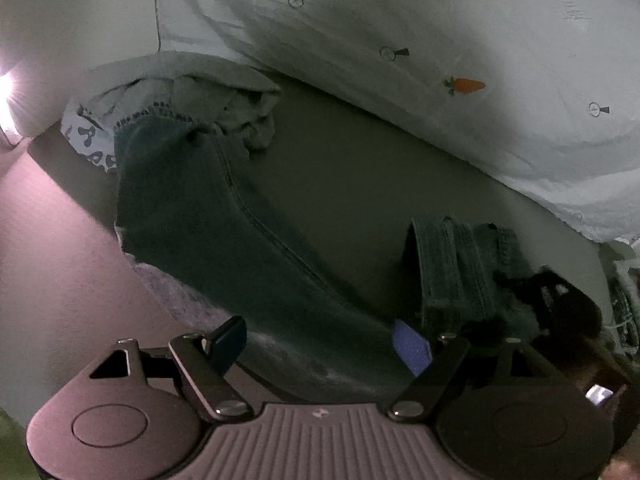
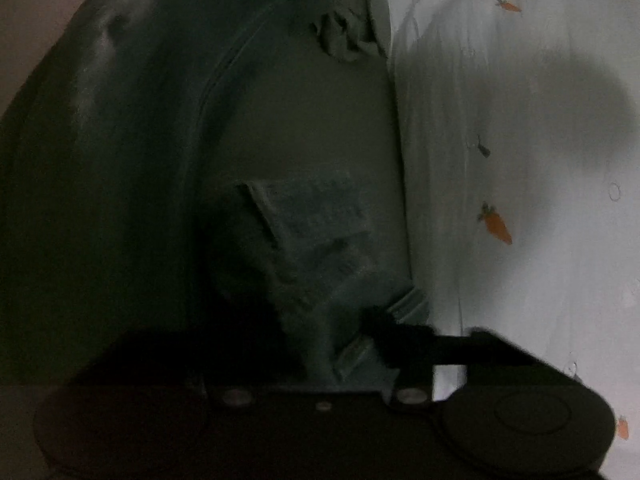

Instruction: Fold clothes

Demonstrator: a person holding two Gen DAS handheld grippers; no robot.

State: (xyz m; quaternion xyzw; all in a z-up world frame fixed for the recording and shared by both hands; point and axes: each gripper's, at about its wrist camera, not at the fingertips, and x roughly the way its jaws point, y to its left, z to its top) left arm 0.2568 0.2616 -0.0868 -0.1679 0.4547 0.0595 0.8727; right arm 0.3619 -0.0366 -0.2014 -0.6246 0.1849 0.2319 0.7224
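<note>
Dark denim jeans (image 1: 192,216), stitched seam, crumpled grey cloth (image 1: 240,104) beside.

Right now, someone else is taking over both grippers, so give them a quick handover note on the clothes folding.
Left gripper: open, empty, over the jeans.
Right gripper: jaws around the jeans' bunched hem; too dark to confirm a firm grip.
Jeans lie stretched on the grey surface, beside the carrot-print sheet; more crumpled clothes at the far end.
Done: one end partly lifted.
Left: finish folding jeans, then the pile.
</note>
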